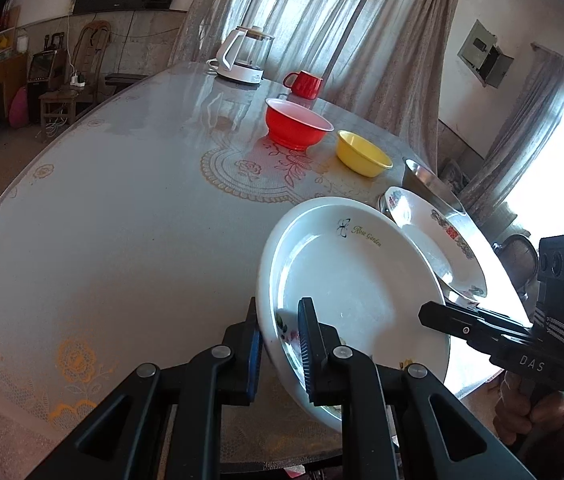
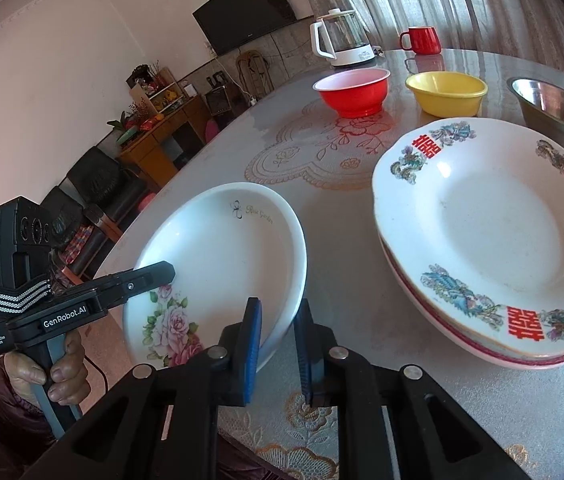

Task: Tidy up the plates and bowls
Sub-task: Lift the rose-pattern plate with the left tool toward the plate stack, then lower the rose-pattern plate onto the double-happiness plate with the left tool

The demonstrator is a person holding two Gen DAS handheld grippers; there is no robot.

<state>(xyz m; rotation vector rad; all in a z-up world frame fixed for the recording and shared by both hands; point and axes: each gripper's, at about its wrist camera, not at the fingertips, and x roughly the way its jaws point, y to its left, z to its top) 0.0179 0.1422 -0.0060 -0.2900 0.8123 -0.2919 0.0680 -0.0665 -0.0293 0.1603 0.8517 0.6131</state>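
Holding: white rose plate [image 2: 218,264] pinched at two rim points, tilted, its far edge raised off the table [image 1: 122,208].
Table: round, lace-patterned cover; bare stretch on the left, dishes gathered on the right.
Plate stack: dragon-pattern plates [image 2: 482,232] lie just right of the held plate; judged the likely destination.
Rose plate: near edge of table, between both tools, apart from the stack.
Left gripper [image 1: 278,344]: jaws pinching the plate's near-left rim, one pad under, one inside.
Right gripper [image 2: 278,340]: jaws pinching the near-right rim likewise.
Bowls: red bowl [image 1: 298,126], yellow bowl [image 1: 362,154], steel bowl [image 2: 554,108] sit far right, untouched.
Advice: keep both hands level together, lift clear of the stack's rim, lower centred, release both sides at once.
Risk: glazed rim may slip if one hand leads.
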